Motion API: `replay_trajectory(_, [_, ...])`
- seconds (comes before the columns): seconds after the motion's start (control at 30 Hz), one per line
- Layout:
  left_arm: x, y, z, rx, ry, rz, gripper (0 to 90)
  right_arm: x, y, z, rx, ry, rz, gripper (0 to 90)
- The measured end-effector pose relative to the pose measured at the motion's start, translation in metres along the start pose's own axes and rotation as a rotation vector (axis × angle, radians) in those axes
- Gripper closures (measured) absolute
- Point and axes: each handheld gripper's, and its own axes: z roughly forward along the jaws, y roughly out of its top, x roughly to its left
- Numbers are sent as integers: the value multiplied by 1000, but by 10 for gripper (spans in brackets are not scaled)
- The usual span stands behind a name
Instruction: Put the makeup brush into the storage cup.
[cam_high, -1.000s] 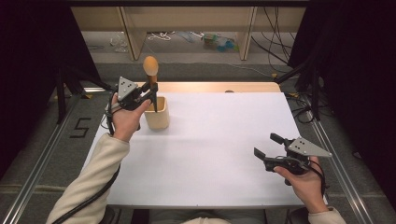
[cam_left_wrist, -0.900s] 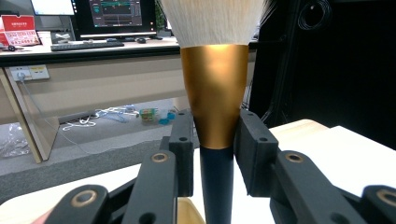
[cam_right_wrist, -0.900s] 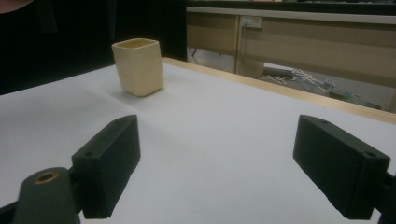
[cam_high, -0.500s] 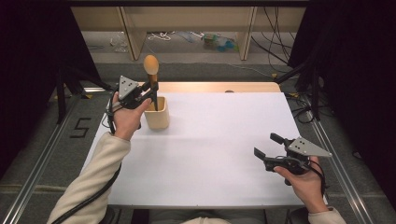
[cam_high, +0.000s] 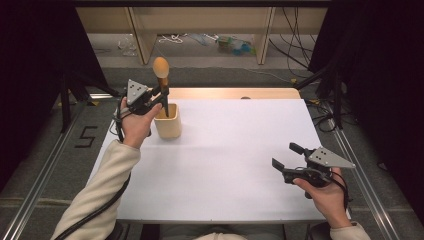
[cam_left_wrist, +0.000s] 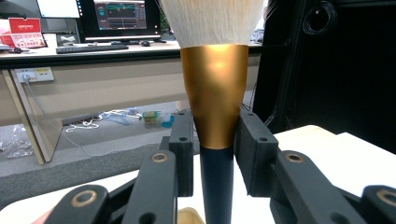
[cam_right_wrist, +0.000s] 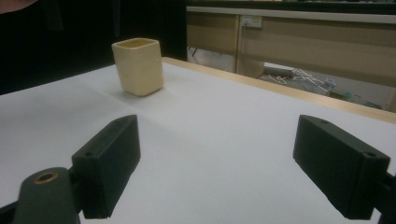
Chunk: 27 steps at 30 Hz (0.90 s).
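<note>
Handling of a makeup brush at a white table. The left gripper (cam_high: 161, 98) holds the brush (cam_high: 161, 75) upright over the cream cup (cam_high: 168, 121), which stands near the far left corner of the table (cam_high: 225, 165). The bristle head points up and the dark handle runs down toward the cup's mouth; whether its lower end touches the cup's bottom cannot be told.

In the left gripper view the two black jaws close on the brush (cam_left_wrist: 215, 102) from either side, just where the gold metal collar narrows into the black handle, with the white bristles above.

The right gripper (cam_high: 289, 161) rests near the near right corner of the table, its jaws standing wide with nothing between them; its own view looks across the bare white top to the cup (cam_right_wrist: 138, 66), well apart from it.

Judged from its build, the brush is light and stiff along handle and collar, while the bristles are soft and easily splayed. The polished, tapered collar is likely slippery, so the brush may slide down through a loose grip. The straight handle just below the collar appears the surest place to hold; the bristles should be left untouched.
</note>
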Motion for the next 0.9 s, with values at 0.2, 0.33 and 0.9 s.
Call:
replay_trajectory(0.2, [0,1,2,-2,1,-3,696,0,0,1,-3,8,3,159])
replay_trajectory(0.33, [0,1,4,0,1,-3,696,0,0,0,-3,8,5,159])
replay_trajectory(0.9, [2,1,8,-7,4,-5,696,0,0,0,1,-1,0,159])
